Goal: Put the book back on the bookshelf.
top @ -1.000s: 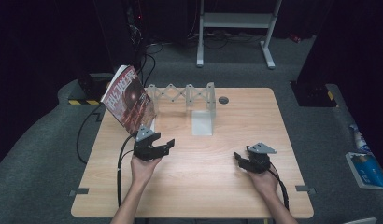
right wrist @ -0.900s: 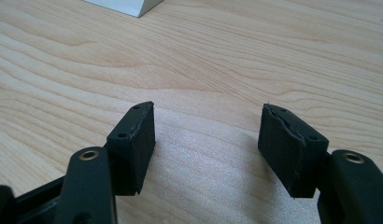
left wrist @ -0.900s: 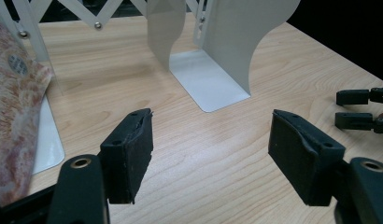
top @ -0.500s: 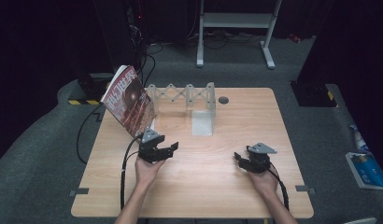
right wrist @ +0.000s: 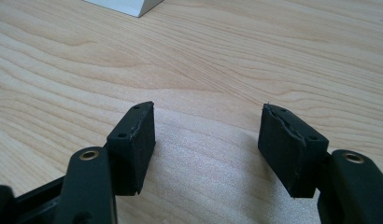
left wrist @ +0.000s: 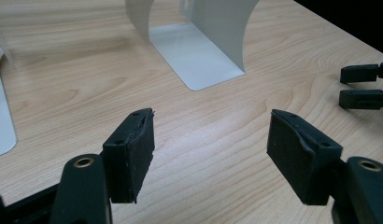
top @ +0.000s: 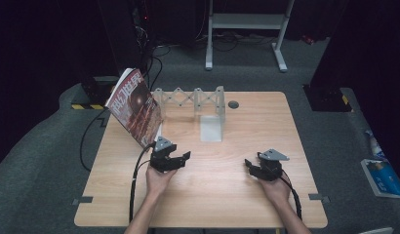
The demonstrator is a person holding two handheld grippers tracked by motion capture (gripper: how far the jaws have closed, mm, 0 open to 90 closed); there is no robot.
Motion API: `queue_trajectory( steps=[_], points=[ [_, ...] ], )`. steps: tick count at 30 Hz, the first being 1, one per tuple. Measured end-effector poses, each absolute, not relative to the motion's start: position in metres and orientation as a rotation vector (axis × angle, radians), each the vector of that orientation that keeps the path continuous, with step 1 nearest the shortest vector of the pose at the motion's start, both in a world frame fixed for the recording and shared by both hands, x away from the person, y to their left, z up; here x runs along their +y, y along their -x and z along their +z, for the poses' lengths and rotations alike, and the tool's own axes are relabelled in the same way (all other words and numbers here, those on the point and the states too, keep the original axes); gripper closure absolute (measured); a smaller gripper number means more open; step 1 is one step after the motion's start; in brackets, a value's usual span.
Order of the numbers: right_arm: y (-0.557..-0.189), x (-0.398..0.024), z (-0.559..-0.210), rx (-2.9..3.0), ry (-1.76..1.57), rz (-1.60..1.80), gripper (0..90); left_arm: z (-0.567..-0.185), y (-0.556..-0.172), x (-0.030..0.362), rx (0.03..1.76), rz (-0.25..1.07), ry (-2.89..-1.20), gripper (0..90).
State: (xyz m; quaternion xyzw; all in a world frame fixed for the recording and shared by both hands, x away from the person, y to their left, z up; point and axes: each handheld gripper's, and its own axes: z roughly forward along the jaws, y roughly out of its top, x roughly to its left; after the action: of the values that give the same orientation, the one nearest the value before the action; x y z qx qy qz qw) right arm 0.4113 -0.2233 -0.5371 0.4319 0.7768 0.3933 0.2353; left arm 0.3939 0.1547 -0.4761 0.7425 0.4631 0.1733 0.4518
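Left gripper (top: pixel 176 158) now lower, two grippers, one magazine (top: pixel 134 106), one rack (top: pixel 190 99)

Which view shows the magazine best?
The high view: the magazine leans whole against the rack's left end. The left gripper view catches what may be its corner at the left edge; the right gripper view looks across table.

A magazine (top: pixel 134 106) leans against the rack (top: pixel 195 100) at the desk's (top: pixel 212 195) far side. Nearer than the rack, the left gripper (top: pixel 176 158) and right gripper (top: pixel 254 168) rest apart, fingers spread, nothing between them.
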Motion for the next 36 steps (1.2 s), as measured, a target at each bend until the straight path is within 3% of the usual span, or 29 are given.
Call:
queue_trajectory(
  steps=[36],
  points=[
    [-0.411,-0.223,-0.537,2.131,-1.186,1.079,36.5,-0.513,-0.404,0.126,1.180,0.422,-1.903,31.1]
  ],
)
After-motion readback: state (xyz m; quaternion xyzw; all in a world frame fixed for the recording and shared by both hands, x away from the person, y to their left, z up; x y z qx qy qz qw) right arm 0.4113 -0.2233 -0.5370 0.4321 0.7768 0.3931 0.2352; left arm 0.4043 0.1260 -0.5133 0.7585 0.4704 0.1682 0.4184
